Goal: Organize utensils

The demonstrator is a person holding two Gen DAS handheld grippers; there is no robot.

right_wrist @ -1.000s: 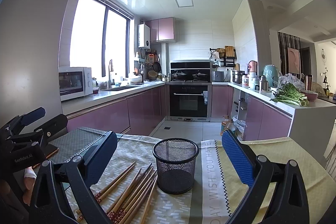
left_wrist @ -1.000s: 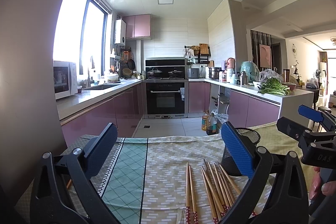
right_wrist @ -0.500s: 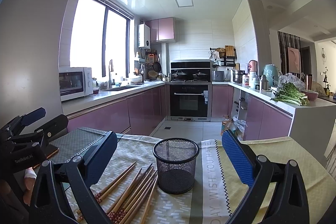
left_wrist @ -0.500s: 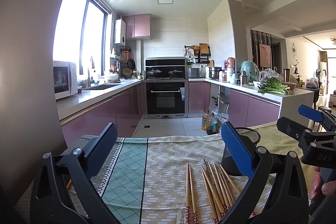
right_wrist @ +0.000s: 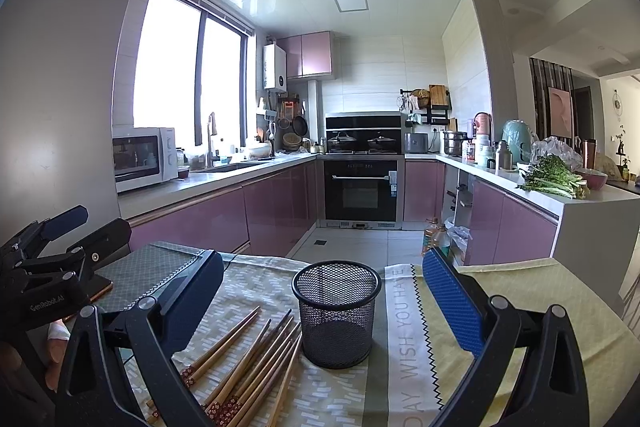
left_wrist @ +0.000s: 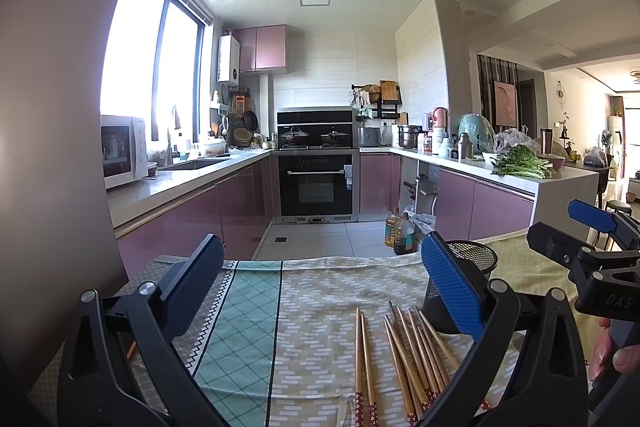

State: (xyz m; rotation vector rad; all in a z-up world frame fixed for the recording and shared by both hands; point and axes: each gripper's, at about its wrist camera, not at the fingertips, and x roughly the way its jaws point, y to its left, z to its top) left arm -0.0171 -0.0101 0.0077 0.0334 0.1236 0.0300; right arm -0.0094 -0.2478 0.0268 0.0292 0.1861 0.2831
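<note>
Chopsticks [right_wrist: 248, 363]: a loose fan of wooden sticks lying flat on the cloth [right_wrist: 404, 347], patterned ends toward the camera, tips pointing away at about 1 o'clock. They sit just beside the cup [right_wrist: 337, 315], at its 8 o'clock; one or two tips may touch its base, which cannot be told. None is in the cup, so the sorting looks not yet begun.

Cup: black mesh, upright, mouth open, apparently empty; likely set as the holder for the sticks.

Left gripper [left_wrist: 320, 287]: jaws spread wide, nothing between them, held above the cloth with the chopsticks [left_wrist: 404, 351] at its 5 o'clock and the cup [left_wrist: 460, 291] partly hidden behind its right finger.

Right gripper [right_wrist: 320, 287]: jaws spread wide, empty, framing the cup at 12 o'clock, sticks at 7 o'clock, probably poised for a first pick.

Hand [left_wrist: 616, 351]: fingers on the right gripper's handle, at the left view's 4 o'clock edge.
</note>
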